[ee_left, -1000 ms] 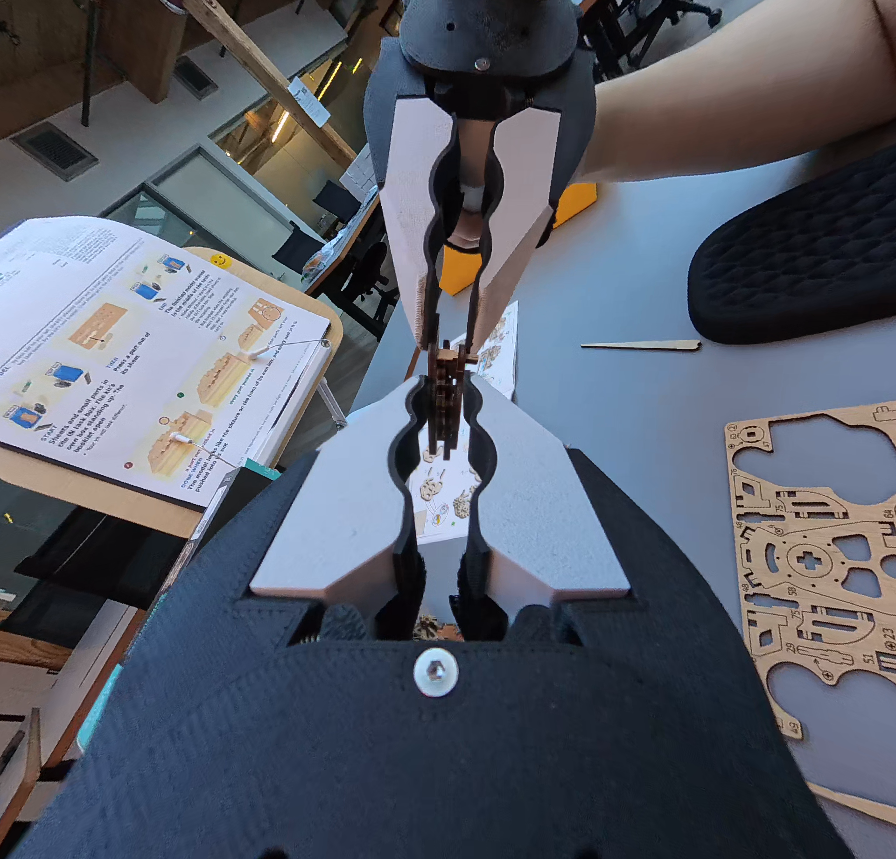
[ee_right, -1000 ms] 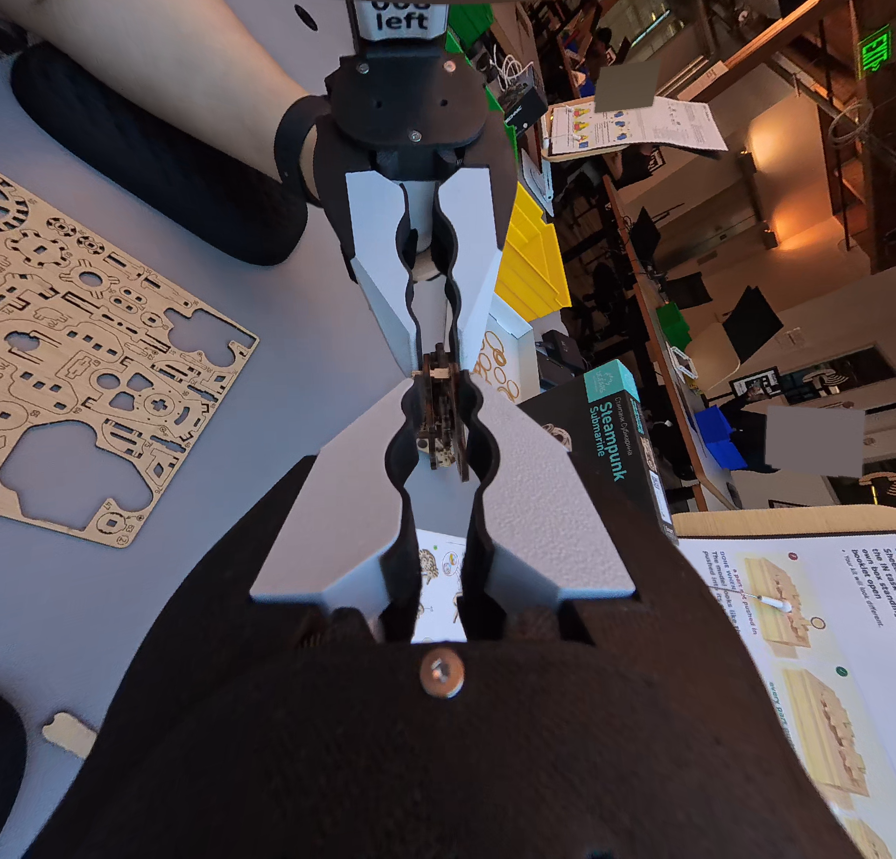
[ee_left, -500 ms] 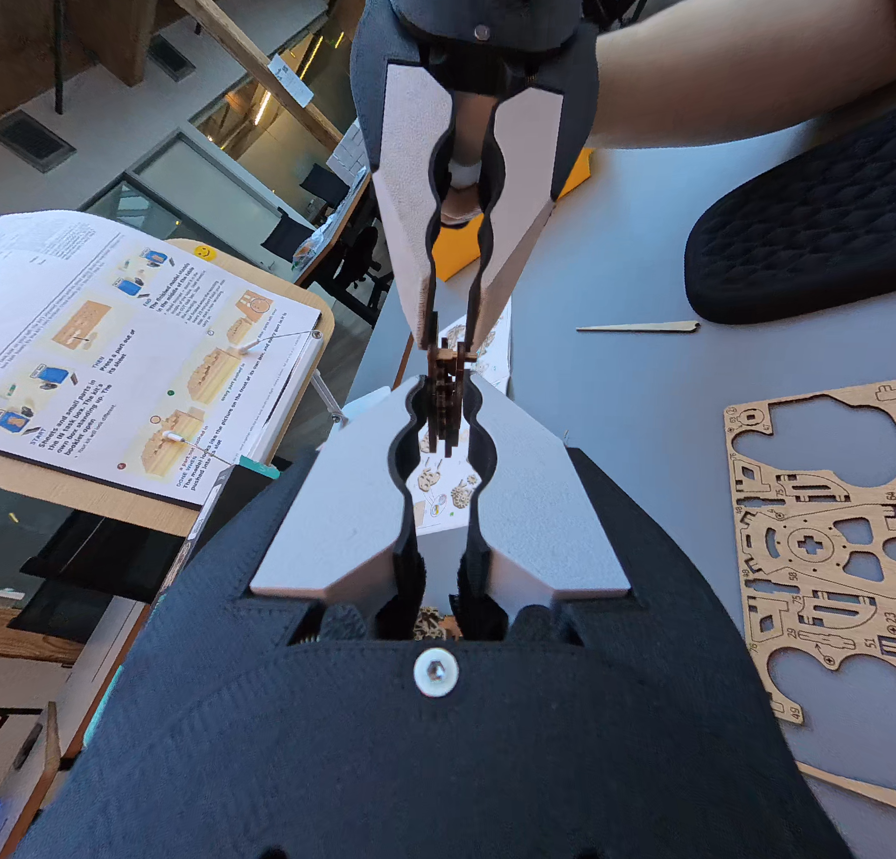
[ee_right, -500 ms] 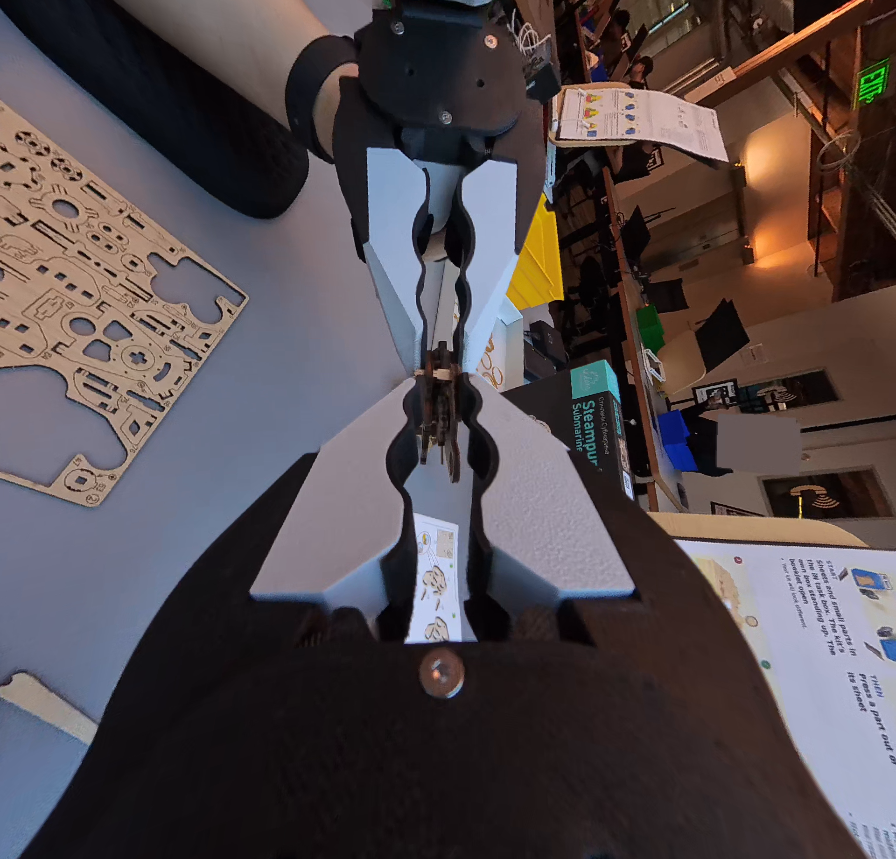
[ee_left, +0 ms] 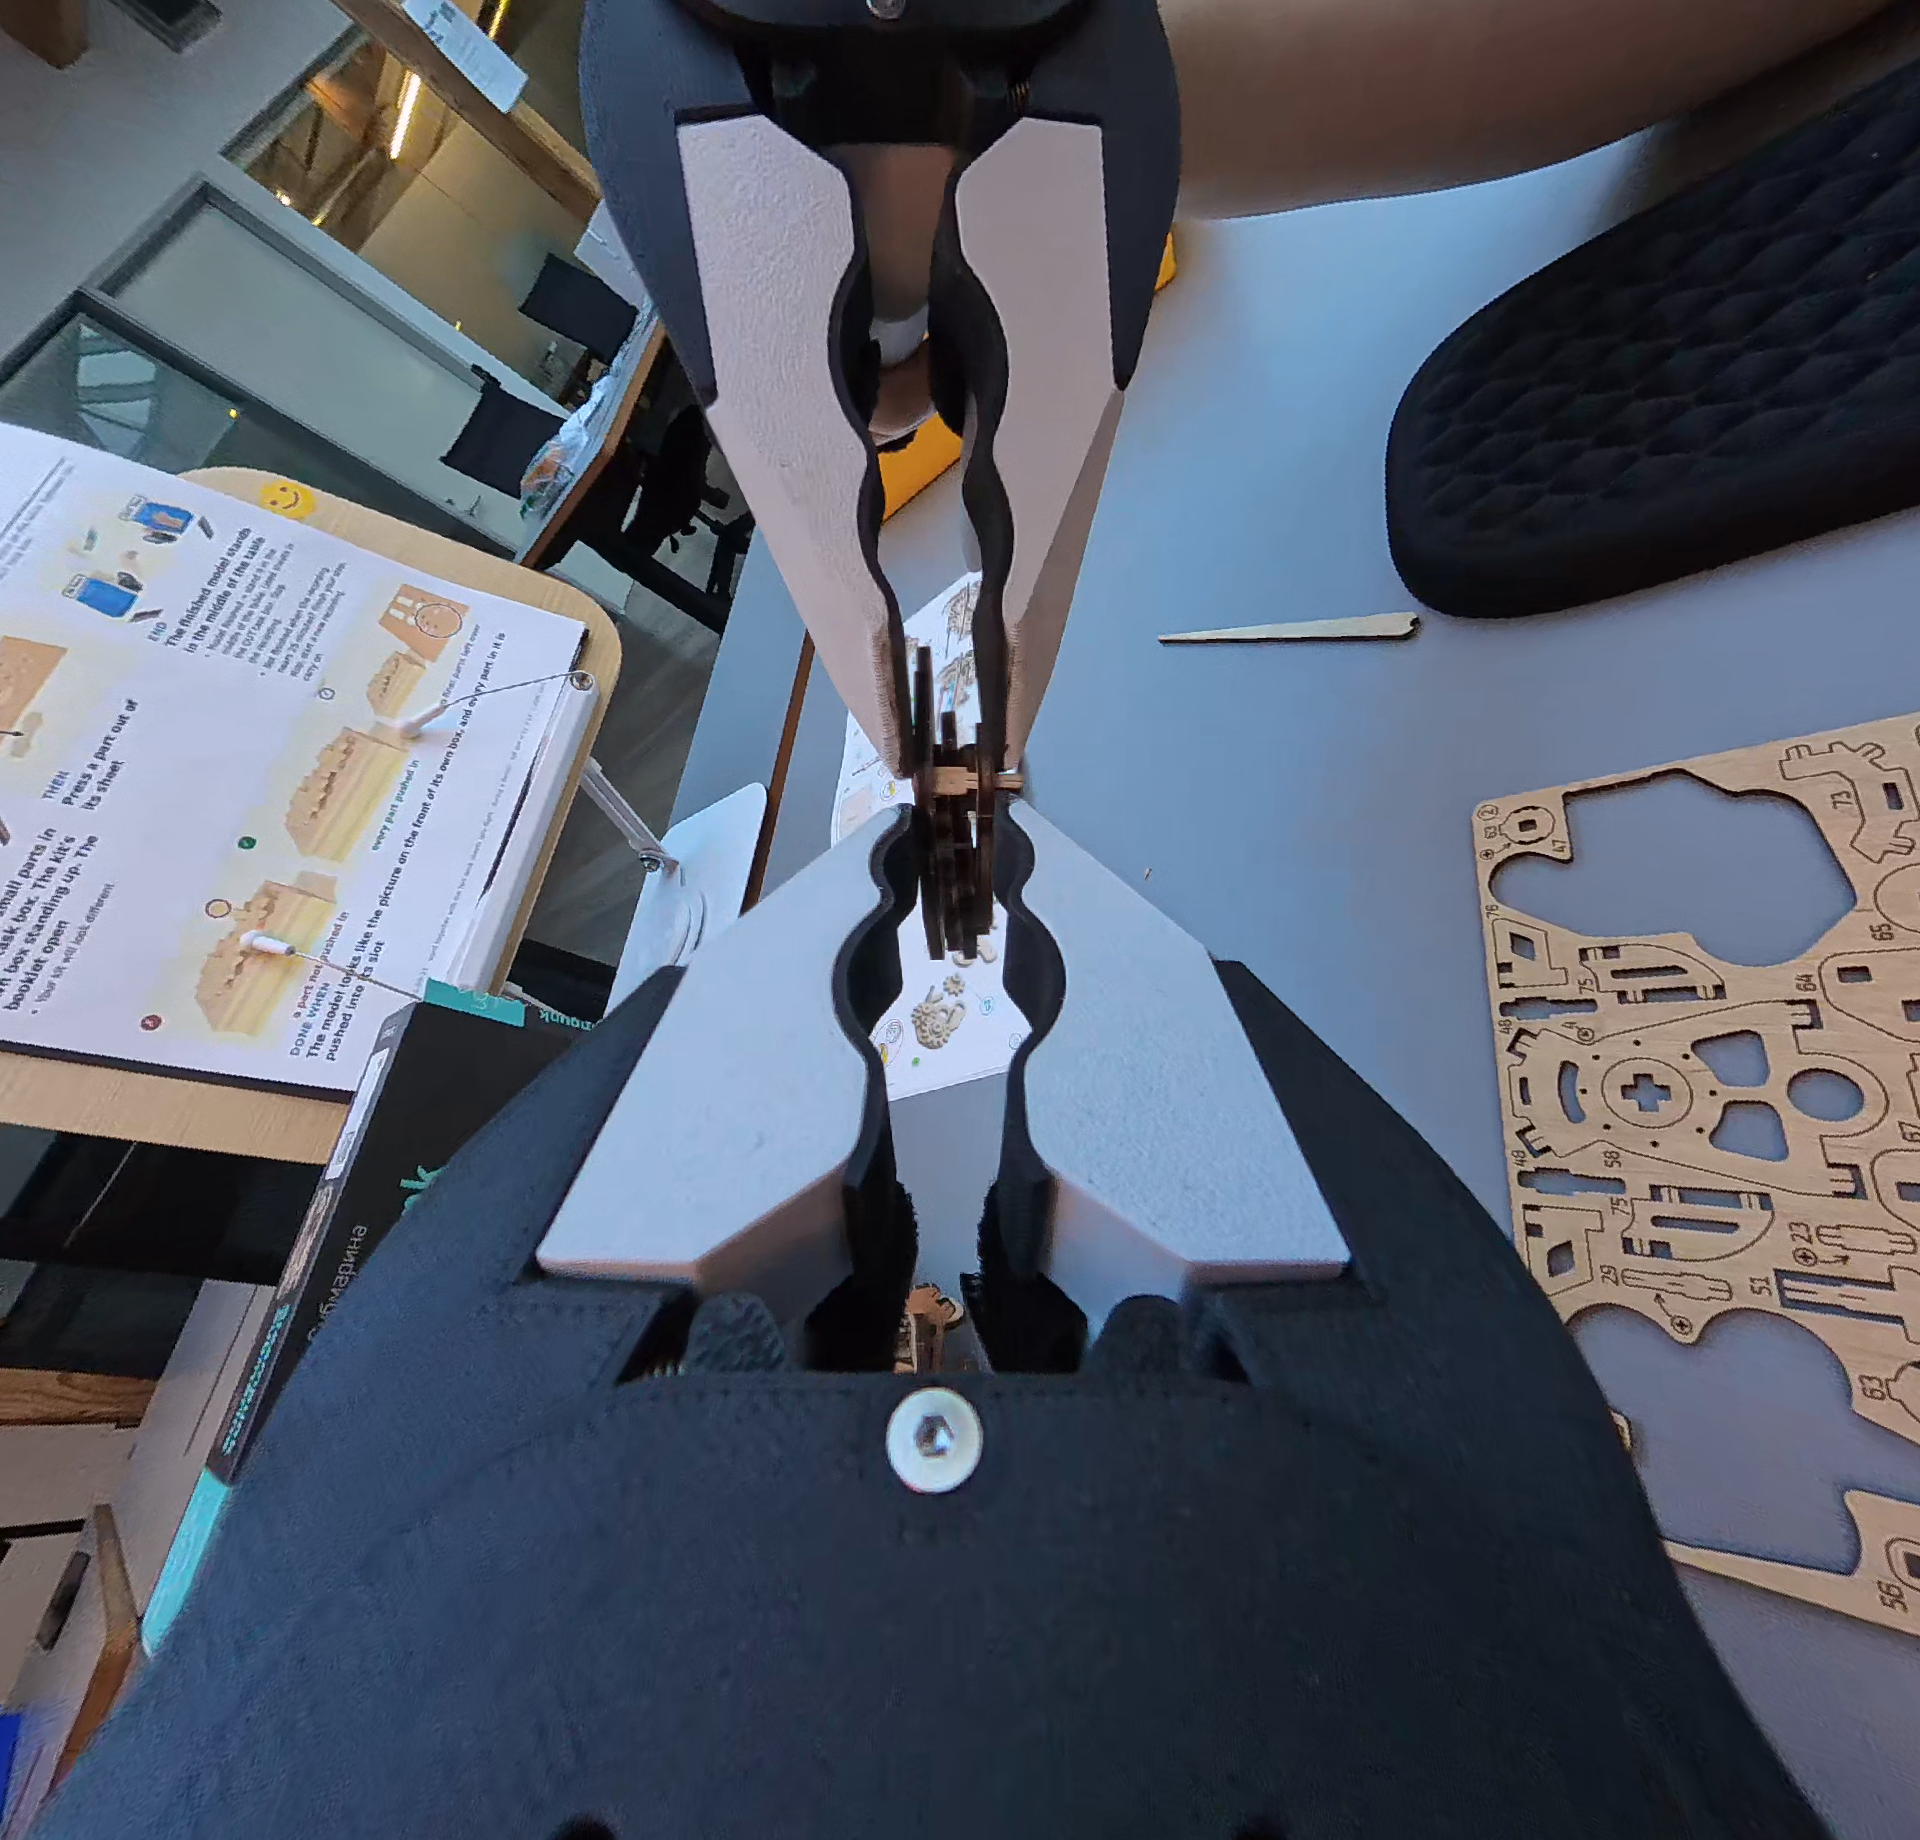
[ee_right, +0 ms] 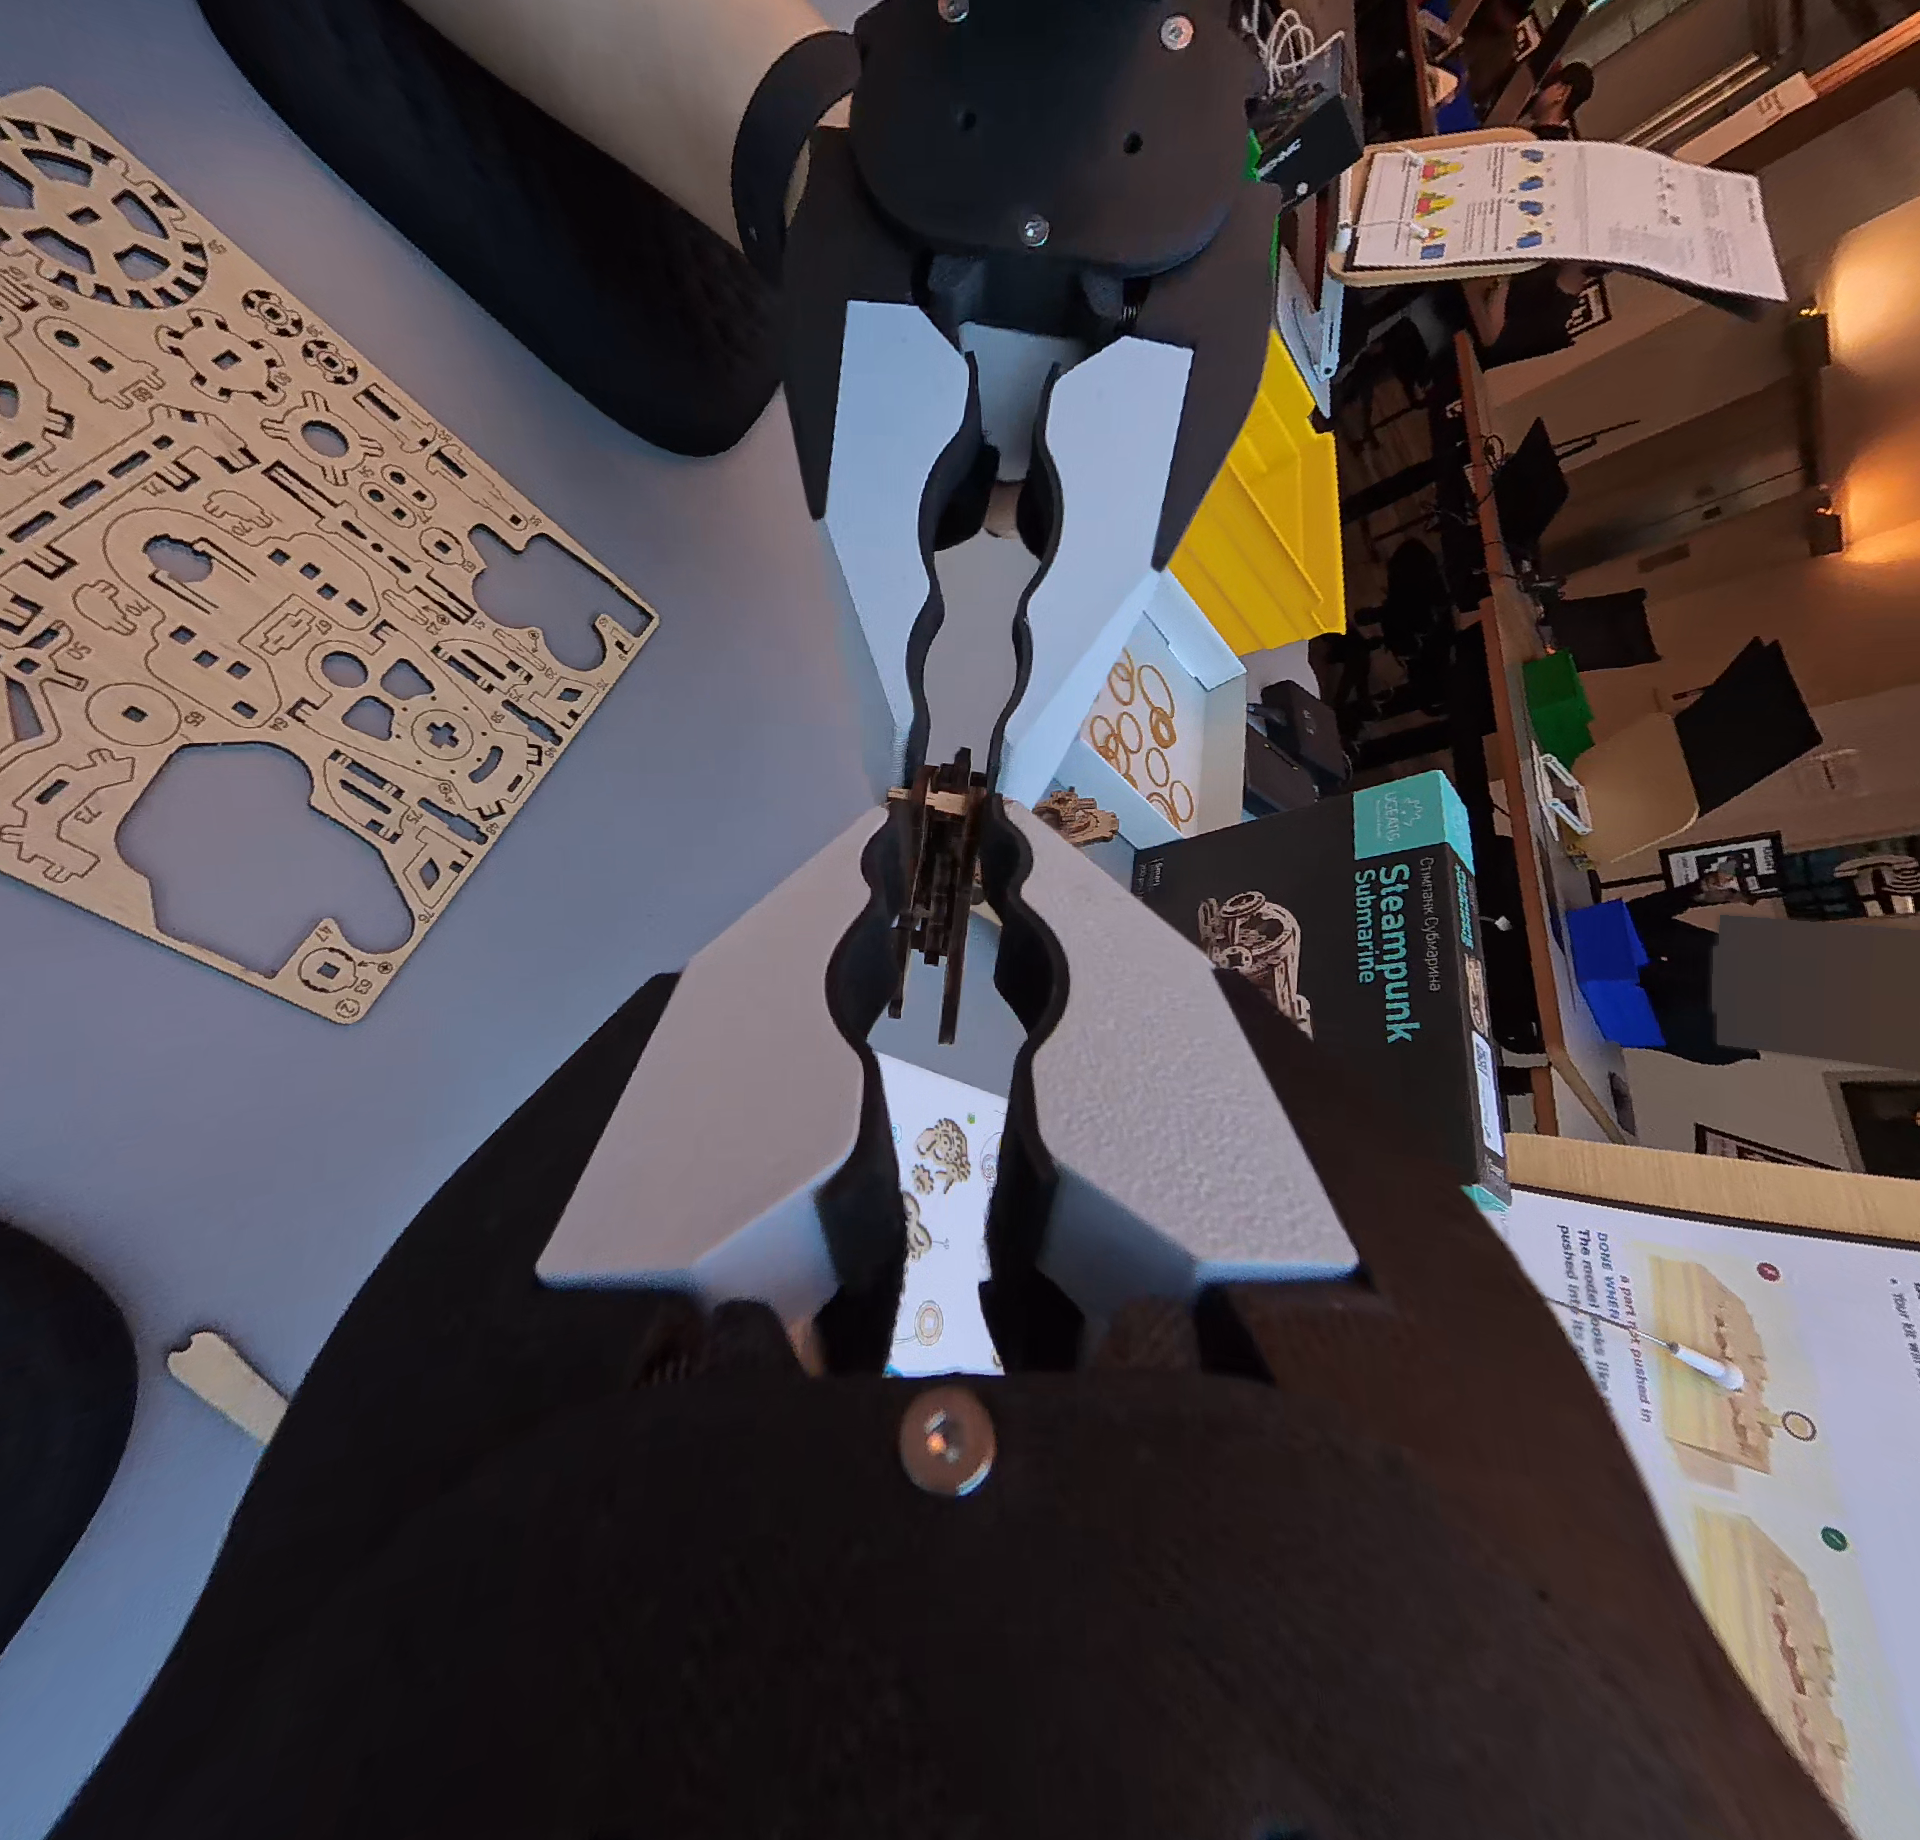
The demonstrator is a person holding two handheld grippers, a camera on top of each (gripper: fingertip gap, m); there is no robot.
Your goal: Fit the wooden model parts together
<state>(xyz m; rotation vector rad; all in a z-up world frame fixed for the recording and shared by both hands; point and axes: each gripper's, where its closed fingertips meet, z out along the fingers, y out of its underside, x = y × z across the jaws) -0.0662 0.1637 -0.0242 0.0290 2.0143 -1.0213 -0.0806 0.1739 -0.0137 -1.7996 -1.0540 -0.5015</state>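
clearly both the left gripper [ee_left: 951,834] and the right gripper [ee_right: 940,834] are clenching the same small stack of wooden model parts [ee_left: 951,855] tip to tip above the table [ee_left: 1299,855] (edge-on, seating hidden), so any twisting is risking snapped tabs or pieces dropping.

Cool soft daylight, warm background lamps [ee_right: 1870,273], strong fisheye edge distortion
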